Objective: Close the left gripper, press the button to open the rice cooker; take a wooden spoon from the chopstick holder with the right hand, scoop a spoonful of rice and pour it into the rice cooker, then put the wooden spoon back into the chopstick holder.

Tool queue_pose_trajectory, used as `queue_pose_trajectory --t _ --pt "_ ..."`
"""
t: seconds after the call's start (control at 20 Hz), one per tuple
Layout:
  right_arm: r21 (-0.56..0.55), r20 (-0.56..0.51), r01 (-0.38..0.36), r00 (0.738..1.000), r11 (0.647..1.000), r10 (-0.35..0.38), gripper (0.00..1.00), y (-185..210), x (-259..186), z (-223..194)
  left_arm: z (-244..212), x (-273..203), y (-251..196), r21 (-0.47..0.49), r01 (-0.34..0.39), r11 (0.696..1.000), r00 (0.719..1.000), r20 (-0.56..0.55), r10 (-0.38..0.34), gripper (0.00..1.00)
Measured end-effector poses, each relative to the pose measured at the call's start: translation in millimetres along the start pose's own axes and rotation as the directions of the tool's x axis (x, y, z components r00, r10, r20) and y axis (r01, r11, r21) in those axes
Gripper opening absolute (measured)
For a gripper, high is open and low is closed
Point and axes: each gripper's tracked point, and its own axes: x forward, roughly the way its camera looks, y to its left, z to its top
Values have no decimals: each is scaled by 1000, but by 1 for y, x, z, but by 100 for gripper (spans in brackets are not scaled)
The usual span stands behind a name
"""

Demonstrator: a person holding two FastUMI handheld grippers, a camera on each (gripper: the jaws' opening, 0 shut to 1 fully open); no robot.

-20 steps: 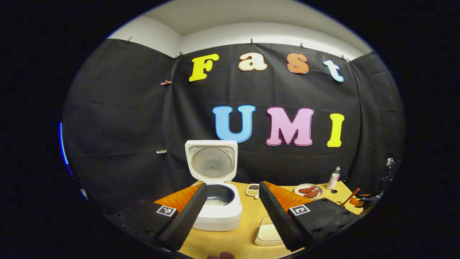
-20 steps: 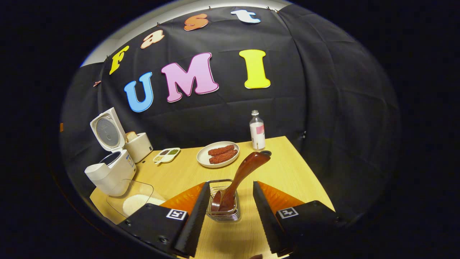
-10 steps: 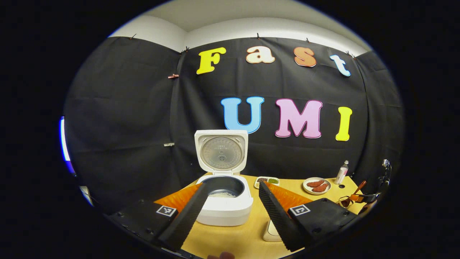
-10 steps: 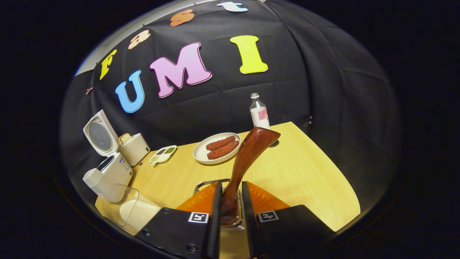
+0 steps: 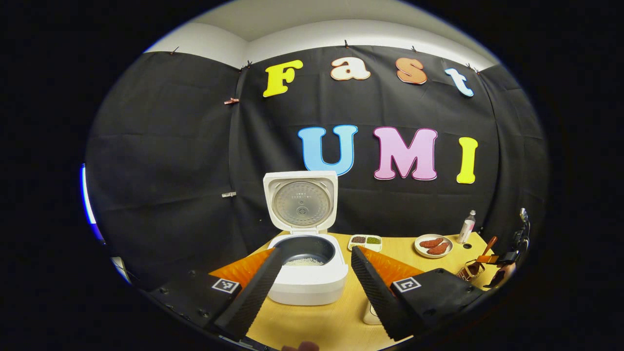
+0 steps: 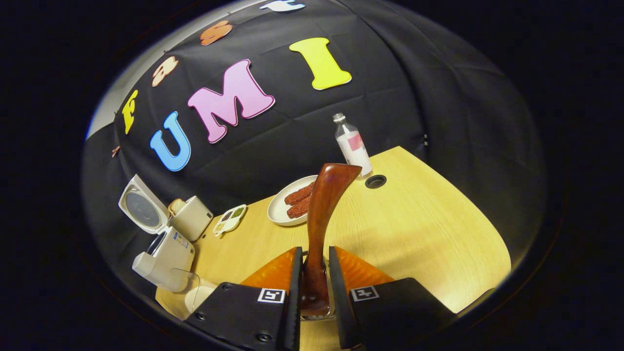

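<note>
- Between the fingers of the right gripper (image 6: 314,282), the wooden spoon (image 6: 321,229) is clamped low on its handle, both fingers pressing it; its handle rises straight ahead, and the chopstick holder (image 6: 317,316) sits under the fingertips
- Ahead of that gripper lies a plate (image 6: 279,209) of reddish food, a bottle (image 6: 353,146) beyond it; far off to its left stands the rice cooker (image 6: 163,248), lid up
- Before the left gripper (image 5: 312,278), whose fingers stand wide apart and hold nothing, the rice cooker (image 5: 307,273) is open with rice in its pot; a small divided dish (image 5: 365,241) lies farther right
</note>
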Motion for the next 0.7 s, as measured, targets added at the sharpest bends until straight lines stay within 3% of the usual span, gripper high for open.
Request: queue_pose_trajectory --t 0.1,0.15,0.25,0.45,0.7 --pt "-22 20 -3 1000 1000 4 34 0 4 7 -1 1 0 1 -2 1000 1000 -6 2 99" --pt "-47 33 -1 999 999 2 24 0 5 10 -1 0 1 3 -3 1000 1000 -6 3 99" --pt "-65 44 -10 999 998 12 25 2 5 13 -1 1 1 8 -6 1000 1000 -9 6 99" --pt "-70 52 -28 998 997 31 13 7 1 15 3 1 3 11 -14 1000 1000 -5 14 99" --pt "-51 135 -26 990 998 33 10 21 -17 48 4 0 8 20 -3 1000 1000 0 3 98"
